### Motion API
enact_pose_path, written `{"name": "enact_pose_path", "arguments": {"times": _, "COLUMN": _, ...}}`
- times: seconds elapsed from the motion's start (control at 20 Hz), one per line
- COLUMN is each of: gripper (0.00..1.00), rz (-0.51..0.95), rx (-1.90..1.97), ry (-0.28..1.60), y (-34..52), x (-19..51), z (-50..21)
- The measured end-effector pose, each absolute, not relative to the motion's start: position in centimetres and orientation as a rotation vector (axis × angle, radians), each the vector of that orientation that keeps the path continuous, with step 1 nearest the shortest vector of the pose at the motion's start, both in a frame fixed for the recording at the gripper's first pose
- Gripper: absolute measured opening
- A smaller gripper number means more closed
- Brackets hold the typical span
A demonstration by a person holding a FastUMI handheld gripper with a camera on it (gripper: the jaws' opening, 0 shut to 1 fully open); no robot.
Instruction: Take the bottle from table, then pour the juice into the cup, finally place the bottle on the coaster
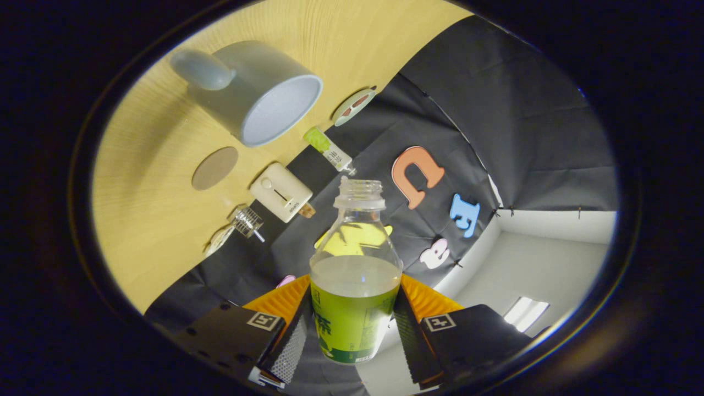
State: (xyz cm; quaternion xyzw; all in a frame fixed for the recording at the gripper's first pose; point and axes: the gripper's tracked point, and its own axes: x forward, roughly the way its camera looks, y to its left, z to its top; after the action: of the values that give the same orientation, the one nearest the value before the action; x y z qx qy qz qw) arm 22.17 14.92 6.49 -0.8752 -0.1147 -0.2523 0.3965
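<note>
Gripper (352, 330) clenched on uncapped green-labelled clear plastic bottle (355, 275), tilted toward grey ceramic cup (258, 93), apparently for pouring.

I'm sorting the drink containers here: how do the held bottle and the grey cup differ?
The bottle is clear plastic, narrow-necked and clamped between the gripper fingers; the cup is opaque grey, wide-mouthed, handled and stands on the table. The bottle holds liquid; the cup looks empty. Both are uncovered.

The gripper (355, 330) is rolled sideways, both fingers (291, 341) pressing the bottle (355, 275).
</note>
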Motion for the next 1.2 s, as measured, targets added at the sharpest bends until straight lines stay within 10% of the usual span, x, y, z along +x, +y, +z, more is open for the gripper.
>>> {"name": "enact_pose_path", "arguments": {"times": 1.2, "gripper": 0.8, "rz": -0.075, "rx": -0.645, "ry": -0.019, "y": 13.0, "x": 24.7, "z": -1.3}}
